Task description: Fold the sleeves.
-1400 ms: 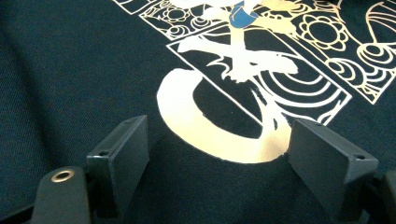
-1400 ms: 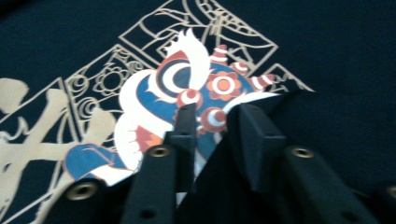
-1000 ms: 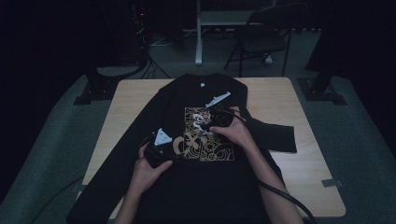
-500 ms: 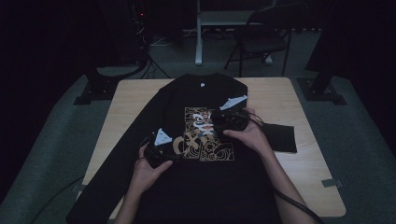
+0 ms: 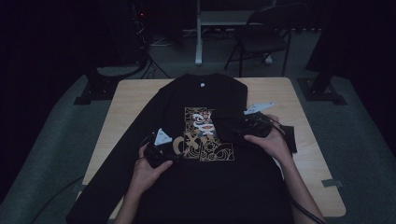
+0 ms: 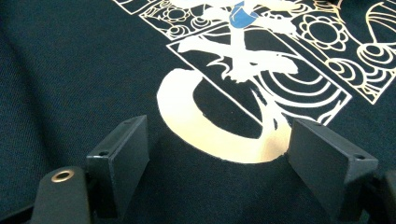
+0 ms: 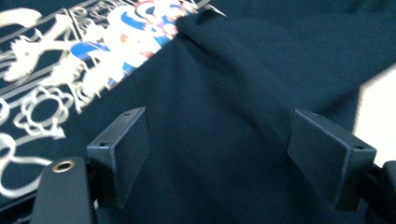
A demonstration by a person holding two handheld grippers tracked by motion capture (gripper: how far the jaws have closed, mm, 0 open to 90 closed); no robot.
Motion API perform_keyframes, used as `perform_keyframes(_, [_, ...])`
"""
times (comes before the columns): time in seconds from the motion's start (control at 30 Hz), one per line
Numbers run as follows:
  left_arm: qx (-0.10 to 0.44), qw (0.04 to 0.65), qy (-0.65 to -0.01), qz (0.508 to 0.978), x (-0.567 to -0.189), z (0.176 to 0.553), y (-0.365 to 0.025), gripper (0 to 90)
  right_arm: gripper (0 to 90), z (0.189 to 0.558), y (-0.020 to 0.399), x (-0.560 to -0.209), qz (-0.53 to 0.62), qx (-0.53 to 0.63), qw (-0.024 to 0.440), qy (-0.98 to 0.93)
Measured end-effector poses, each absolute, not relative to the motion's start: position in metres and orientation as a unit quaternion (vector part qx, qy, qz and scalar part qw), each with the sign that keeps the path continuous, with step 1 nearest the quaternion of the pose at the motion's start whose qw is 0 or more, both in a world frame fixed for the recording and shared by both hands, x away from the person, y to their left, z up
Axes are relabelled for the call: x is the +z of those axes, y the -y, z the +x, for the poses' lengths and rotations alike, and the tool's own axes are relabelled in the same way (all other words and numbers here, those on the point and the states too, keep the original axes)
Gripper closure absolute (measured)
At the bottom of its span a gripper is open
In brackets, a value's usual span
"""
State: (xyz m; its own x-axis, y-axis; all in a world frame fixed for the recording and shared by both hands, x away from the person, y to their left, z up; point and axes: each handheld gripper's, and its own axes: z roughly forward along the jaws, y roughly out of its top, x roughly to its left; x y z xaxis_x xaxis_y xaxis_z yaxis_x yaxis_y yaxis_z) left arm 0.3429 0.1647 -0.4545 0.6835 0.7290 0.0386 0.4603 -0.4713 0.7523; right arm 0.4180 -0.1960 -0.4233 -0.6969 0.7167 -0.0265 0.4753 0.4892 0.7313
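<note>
Black sweatshirt [image 5: 205, 186] under both my tools here, spread flat on the wooden table [image 5: 126, 100] with its collar at the far edge. In the left gripper view my jaws stand wide apart with nothing between them, and the cloth right below them carries the cream curl at the near left corner of the printed graphic [image 6: 261, 70]. In the right gripper view the jaws are just as wide apart, also empty, over a plain black fold of sleeve [image 7: 261, 60] that laps onto the right edge of the graphic. From the high view, my left gripper [image 5: 156, 154] sits just left of the graphic's lower corner, touching or nearly touching the cloth; I can't tell which. My right gripper [image 5: 252, 128] is just right of the graphic, hand behind it. Farther out, beyond the table past the collar, a folding chair [image 5: 261, 32] stands on the floor.
</note>
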Motion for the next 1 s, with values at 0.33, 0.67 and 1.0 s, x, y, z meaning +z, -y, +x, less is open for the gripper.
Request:
perform_keyframes(0.33, [0.180, 0.372, -0.355, 0.839, -0.454, 0.343, -0.165, 21.8, 20.8, 0.411, 0.239, -0.431, 0.389, 0.350, 0.167, -0.835])
perform_keyframes(0.67, [0.180, 0.372, -0.355, 0.839, -0.454, 0.343, -0.165, 21.8, 20.8, 0.409, 0.281, -0.439, 0.432, 0.352, 0.163, -0.814])
perform_keyframes(1.0, [0.181, 0.372, -0.354, 0.839, -0.454, 0.343, -0.165, 21.8, 23.8, 0.408, 0.310, -0.441, 0.468, 0.348, 0.166, -0.795])
